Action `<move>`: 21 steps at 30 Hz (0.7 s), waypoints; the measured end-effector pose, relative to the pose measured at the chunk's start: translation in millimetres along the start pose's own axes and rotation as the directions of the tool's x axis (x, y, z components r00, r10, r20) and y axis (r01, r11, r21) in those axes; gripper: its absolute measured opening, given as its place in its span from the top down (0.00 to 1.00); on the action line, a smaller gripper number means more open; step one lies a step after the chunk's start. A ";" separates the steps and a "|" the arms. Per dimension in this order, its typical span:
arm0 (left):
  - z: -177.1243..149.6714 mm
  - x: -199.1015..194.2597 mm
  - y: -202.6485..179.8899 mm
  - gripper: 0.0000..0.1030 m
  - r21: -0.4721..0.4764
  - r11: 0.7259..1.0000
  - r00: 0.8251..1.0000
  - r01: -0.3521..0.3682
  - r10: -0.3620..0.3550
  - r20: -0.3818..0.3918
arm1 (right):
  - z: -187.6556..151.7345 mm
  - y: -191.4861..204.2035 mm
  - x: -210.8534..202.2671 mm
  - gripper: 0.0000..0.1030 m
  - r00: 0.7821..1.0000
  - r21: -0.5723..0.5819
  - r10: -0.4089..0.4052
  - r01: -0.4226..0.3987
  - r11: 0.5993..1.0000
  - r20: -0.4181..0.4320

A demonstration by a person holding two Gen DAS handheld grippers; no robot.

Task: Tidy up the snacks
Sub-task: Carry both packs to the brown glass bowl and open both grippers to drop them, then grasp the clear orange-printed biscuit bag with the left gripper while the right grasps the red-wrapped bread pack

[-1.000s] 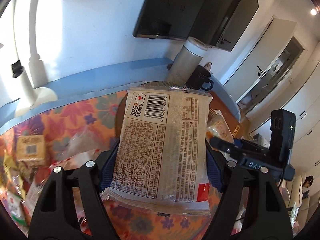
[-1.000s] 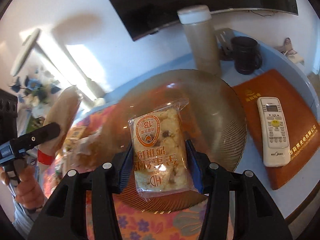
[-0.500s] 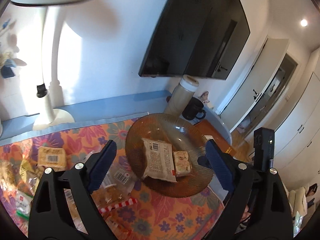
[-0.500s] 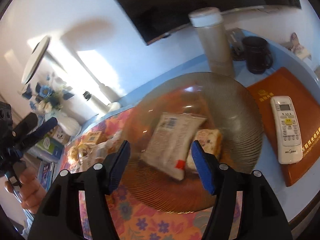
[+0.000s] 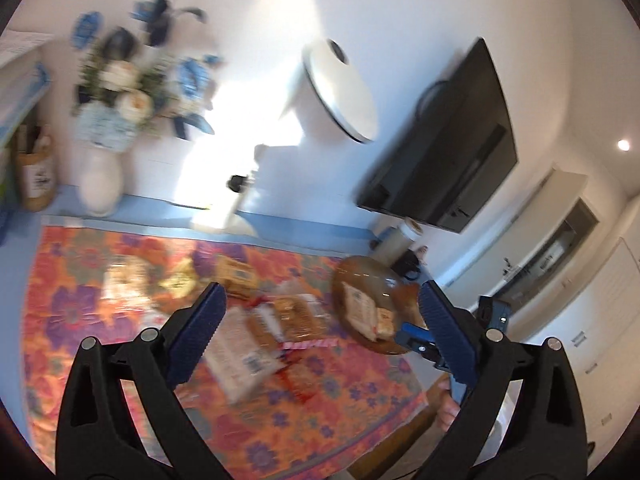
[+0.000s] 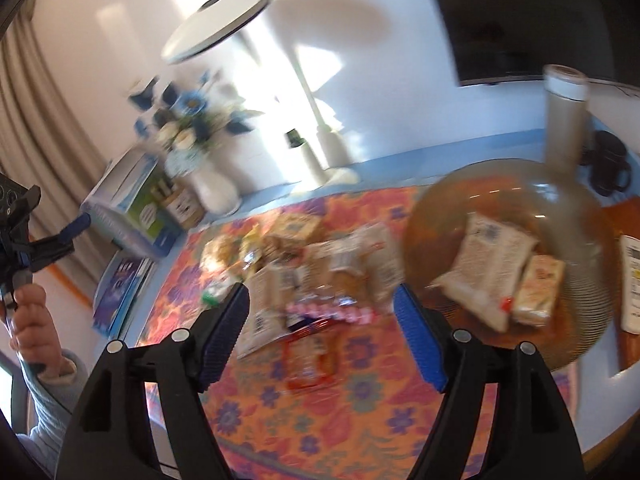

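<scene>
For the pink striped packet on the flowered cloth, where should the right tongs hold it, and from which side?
Grip the pink striped packet across its short width near the middle, coming down from above. It seems to lie flat and long, left to right, between the open right tongs, with other packets close behind.

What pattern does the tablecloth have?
Orange tablecloth with purple and blue flowers, clearest in the right wrist view.

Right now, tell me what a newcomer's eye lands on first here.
The bright floral cloth covering the table, with a loose heap of snacks at its middle. To the right, an amber glass bowl holds two packets, one large, one small. Both hand-held grippers, left and right, hang open and empty above the heap.
</scene>
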State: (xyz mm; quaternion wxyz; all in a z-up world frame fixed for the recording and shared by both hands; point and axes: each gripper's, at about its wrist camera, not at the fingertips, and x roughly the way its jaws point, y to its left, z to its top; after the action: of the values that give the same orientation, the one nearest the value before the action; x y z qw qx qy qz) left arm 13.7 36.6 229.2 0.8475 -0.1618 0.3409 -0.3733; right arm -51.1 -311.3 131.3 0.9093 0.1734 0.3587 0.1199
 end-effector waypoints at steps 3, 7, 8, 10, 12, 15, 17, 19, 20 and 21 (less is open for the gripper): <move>-7.3 -24.2 25.2 0.06 -0.029 0.998 0.998 -0.058 0.058 0.022 | -5.7 19.7 13.9 0.25 1.000 -0.033 0.005 -0.006 0.999 -0.027; -27.4 -27.1 50.1 0.03 -0.014 0.975 0.975 -0.221 0.221 0.007 | -18.1 36.6 34.6 0.23 0.998 -0.065 -0.011 0.007 0.998 -0.063; -33.3 -23.4 55.7 0.03 0.002 0.967 0.967 -0.254 0.254 -0.005 | -21.4 39.2 39.2 0.23 0.997 -0.071 -0.018 0.013 0.997 -0.072; -49.4 -10.5 70.3 0.03 0.050 0.950 0.950 -0.309 0.311 -0.042 | -30.7 42.3 51.0 0.23 0.994 -0.088 -0.046 0.037 0.995 -0.096; -64.3 8.4 86.9 0.03 0.109 0.927 0.927 -0.360 0.368 -0.076 | -40.6 43.3 63.4 0.23 0.989 -0.106 -0.082 0.070 0.992 -0.121; -82.4 42.7 113.0 0.03 0.199 0.883 0.883 -0.424 0.453 -0.127 | -52.8 39.2 81.0 0.23 0.979 -0.111 -0.118 0.101 0.989 -0.163; -91.8 63.6 129.0 0.03 0.239 0.881 0.875 -0.408 0.452 -0.174 | -59.1 35.0 91.2 0.23 0.973 -0.110 -0.134 0.115 0.987 -0.189; -97.9 85.3 145.6 0.03 0.245 0.885 0.869 -0.396 0.447 -0.211 | -62.8 31.0 101.4 0.23 0.965 -0.116 -0.160 0.139 0.984 -0.207; -99.0 92.5 149.3 0.03 0.237 0.892 0.871 -0.385 0.436 -0.227 | -64.4 29.4 105.3 0.23 0.963 -0.118 -0.168 0.145 0.982 -0.213; -100.9 101.4 156.7 0.03 0.218 0.902 0.873 -0.372 0.420 -0.250 | -65.7 26.8 110.3 0.23 0.959 -0.117 -0.176 0.153 0.981 -0.221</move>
State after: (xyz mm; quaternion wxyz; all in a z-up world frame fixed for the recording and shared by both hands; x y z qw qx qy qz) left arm 74.6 64.1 27.8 0.8569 0.0380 0.4558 -0.2377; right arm -20.4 -234.0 29.9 0.8758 0.0828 0.4686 0.0809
